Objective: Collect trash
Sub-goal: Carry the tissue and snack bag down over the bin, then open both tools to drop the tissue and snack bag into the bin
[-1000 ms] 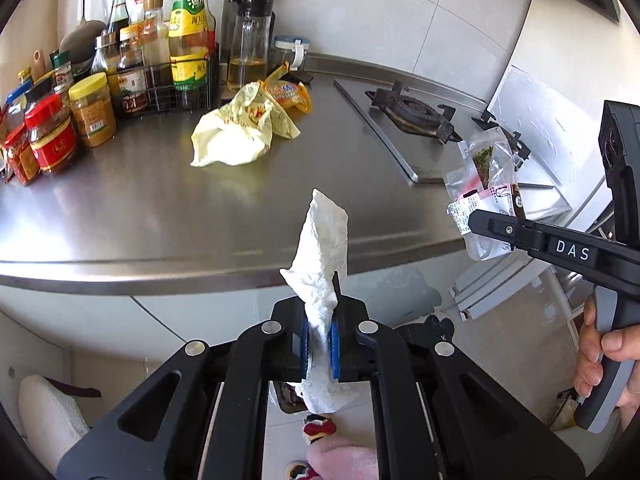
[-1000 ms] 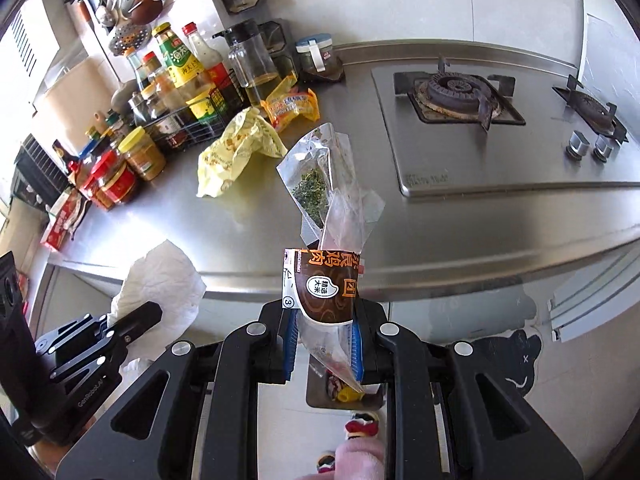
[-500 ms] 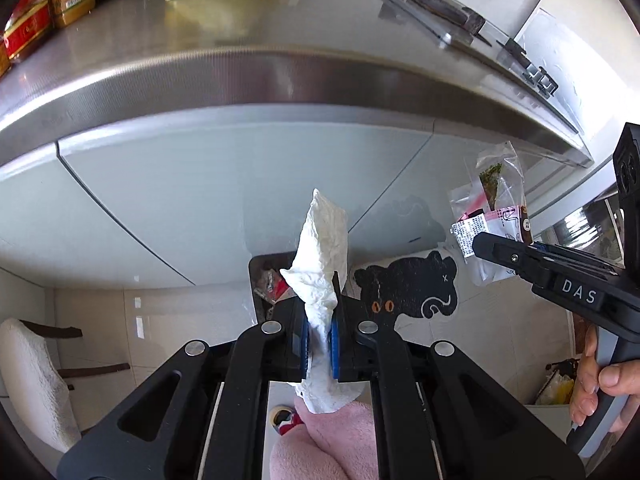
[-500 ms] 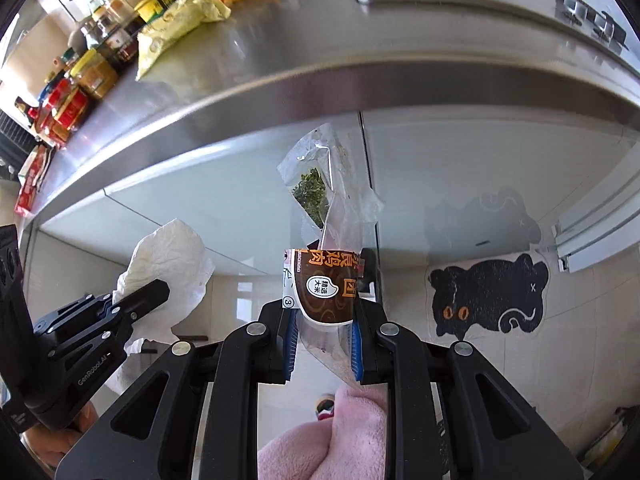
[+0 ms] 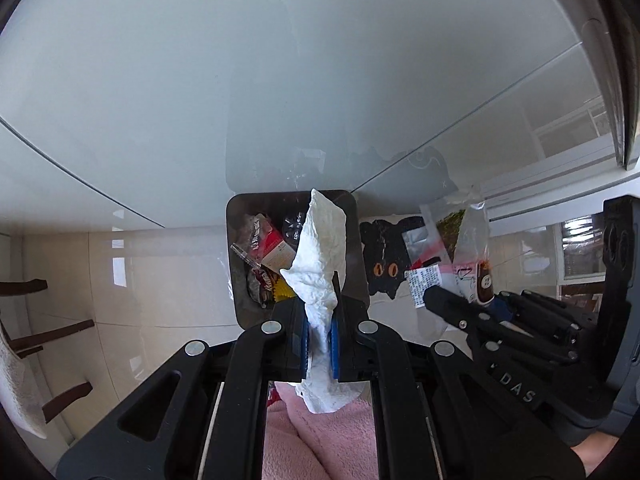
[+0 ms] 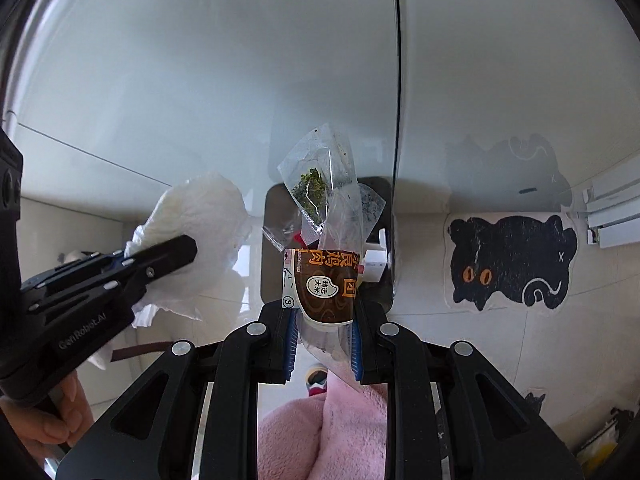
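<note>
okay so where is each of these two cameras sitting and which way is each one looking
Left wrist: on the left tool, looking steeply down at the trash bin; it holds a paper towel.
Right wrist: on the right tool, looking steeply down; it holds a plastic wrapper, a hand at lower left.
Shared: bin, cat sticker, pink sleeve, each other's tool.

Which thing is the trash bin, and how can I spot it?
Look at the white cabinet and follow it down to the pale floor. The bin stands there against it: a dark, open box with rounded corners. Unlike the flat black cat mat beside it, it is deep and holds crumpled wrappers.
</note>
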